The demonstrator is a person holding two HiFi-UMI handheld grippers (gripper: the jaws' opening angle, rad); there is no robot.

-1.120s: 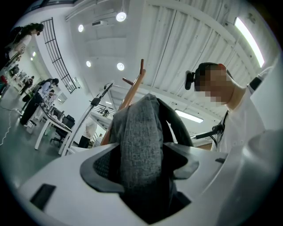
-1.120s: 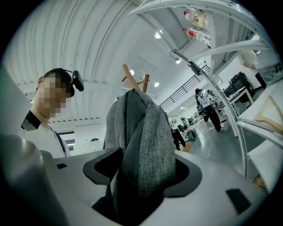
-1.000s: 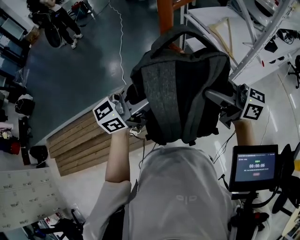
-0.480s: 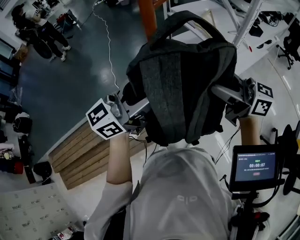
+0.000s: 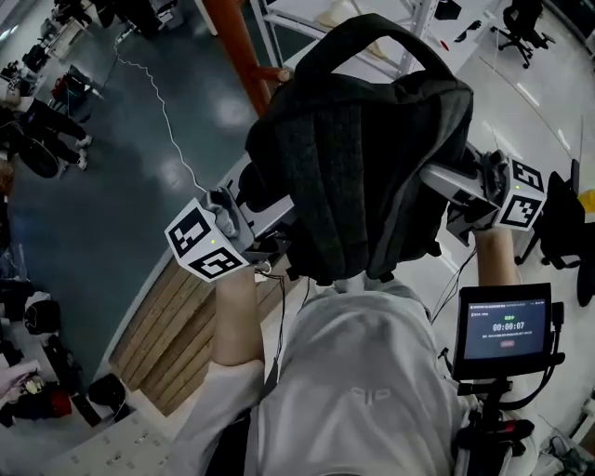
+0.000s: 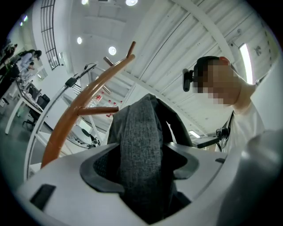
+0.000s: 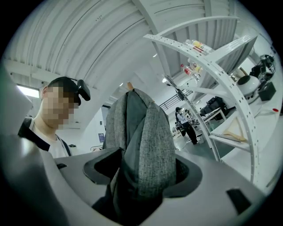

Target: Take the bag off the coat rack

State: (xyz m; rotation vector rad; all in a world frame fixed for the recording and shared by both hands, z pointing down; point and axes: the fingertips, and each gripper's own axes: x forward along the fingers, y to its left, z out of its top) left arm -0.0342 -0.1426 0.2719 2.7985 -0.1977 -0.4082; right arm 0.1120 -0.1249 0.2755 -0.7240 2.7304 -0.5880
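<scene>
Backpack [image 5: 363, 167], dark grey, centre of the head view, held up before the person between both grippers. Left gripper [image 5: 270, 237]: jaws clamped on a grey fabric fold at the backpack's left side. Right gripper [image 5: 448, 191]: jaws clamped on fabric at its right side. Orange coat rack [image 5: 237, 46]: upper left of frame, just beside the backpack's top; contact cannot be told. Small screen [image 5: 502, 327]: lower right.

Open lab hall: metal racks [image 5: 297, 14] at 12 o'clock, office chair [image 5: 517, 17] at 1, timer screen [image 5: 505, 327] at 4, pallet [image 5: 172, 325] at 8.
</scene>
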